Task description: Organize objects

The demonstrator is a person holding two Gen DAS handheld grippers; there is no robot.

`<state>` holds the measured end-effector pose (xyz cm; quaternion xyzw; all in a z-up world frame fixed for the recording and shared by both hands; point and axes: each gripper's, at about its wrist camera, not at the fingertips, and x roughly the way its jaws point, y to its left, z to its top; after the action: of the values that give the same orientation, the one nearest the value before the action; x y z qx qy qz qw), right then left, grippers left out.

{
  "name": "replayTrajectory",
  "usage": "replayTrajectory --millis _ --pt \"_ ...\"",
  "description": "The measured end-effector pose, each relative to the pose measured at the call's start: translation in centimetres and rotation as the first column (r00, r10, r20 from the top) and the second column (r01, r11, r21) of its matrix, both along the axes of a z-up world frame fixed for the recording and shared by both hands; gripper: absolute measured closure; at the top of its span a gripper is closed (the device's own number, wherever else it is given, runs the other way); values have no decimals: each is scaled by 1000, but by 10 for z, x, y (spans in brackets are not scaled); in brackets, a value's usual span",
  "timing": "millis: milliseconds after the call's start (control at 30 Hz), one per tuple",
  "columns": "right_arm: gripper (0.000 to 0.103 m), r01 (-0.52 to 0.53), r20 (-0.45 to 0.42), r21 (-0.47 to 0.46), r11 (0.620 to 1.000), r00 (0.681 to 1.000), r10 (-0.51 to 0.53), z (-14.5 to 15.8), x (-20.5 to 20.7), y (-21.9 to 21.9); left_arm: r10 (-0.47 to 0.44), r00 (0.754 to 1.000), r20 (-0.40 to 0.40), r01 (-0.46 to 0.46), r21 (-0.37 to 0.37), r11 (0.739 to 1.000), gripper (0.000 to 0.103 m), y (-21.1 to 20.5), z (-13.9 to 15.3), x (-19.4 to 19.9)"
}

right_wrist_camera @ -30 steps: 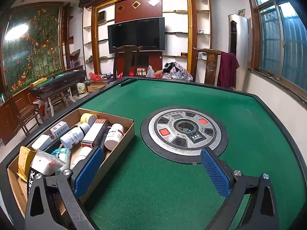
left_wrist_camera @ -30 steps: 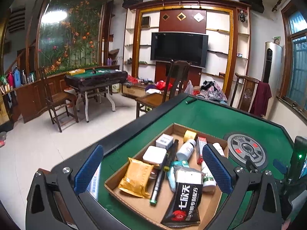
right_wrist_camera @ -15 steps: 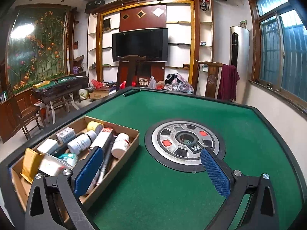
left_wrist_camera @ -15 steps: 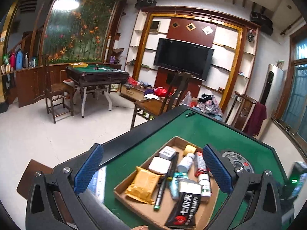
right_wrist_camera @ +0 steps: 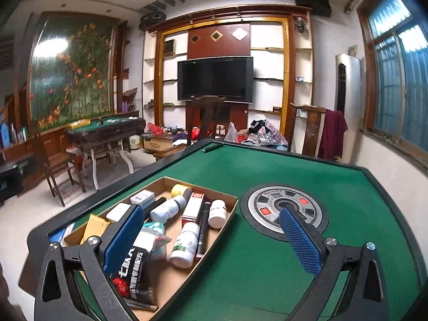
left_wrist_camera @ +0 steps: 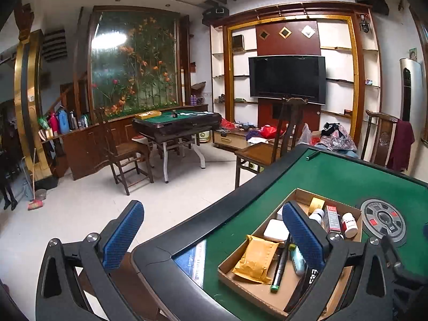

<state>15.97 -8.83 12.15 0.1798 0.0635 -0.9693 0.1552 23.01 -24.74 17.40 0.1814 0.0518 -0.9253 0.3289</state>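
Observation:
A shallow cardboard tray (left_wrist_camera: 267,298) (right_wrist_camera: 230,200) lies on the green felt table (right_wrist_camera: 267,165). It holds several items: white pill bottles (right_wrist_camera: 184,243), a yellow packet (left_wrist_camera: 255,260), a red-and-white box (right_wrist_camera: 193,208), a black pen (left_wrist_camera: 281,264) and a black pouch (right_wrist_camera: 133,270). My left gripper (left_wrist_camera: 211,240) is open and empty, held above the table's near left corner. My right gripper (right_wrist_camera: 211,239) is open and empty above the tray's near right side.
A round metal dial panel (right_wrist_camera: 285,210) is set in the table's middle. The table has a raised black rim (left_wrist_camera: 214,216). A wooden chair (left_wrist_camera: 270,149) stands at the far side. A second game table (left_wrist_camera: 176,125) stands across the room.
Both grippers have risen and pulled back from the tray. The left view has swung left, off the table's corner. Both stay open.

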Motion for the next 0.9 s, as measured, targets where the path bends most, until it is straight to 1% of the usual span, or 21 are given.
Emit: replayTrajectory --millis 133,333,533,733,900 --pt "0 -23 24 -8 1000 999 23 -3 5 -5 -54 998 -8 55 65 996 0 -4 -2 2" --pt "0 -40 47 2 999 998 40 -10 5 -13 -70 998 1 70 119 990 0 -13 -7 -2" --pt "0 -55 60 7 998 997 54 -13 6 -20 -66 998 18 63 142 988 0 -14 -14 -5" --pt "0 -92 86 18 996 992 90 -15 5 -31 -64 997 33 59 142 988 0 -12 -18 -7" --pt "0 -109 90 31 994 990 106 -11 4 -40 -73 996 44 64 164 984 0 -12 -24 -9"
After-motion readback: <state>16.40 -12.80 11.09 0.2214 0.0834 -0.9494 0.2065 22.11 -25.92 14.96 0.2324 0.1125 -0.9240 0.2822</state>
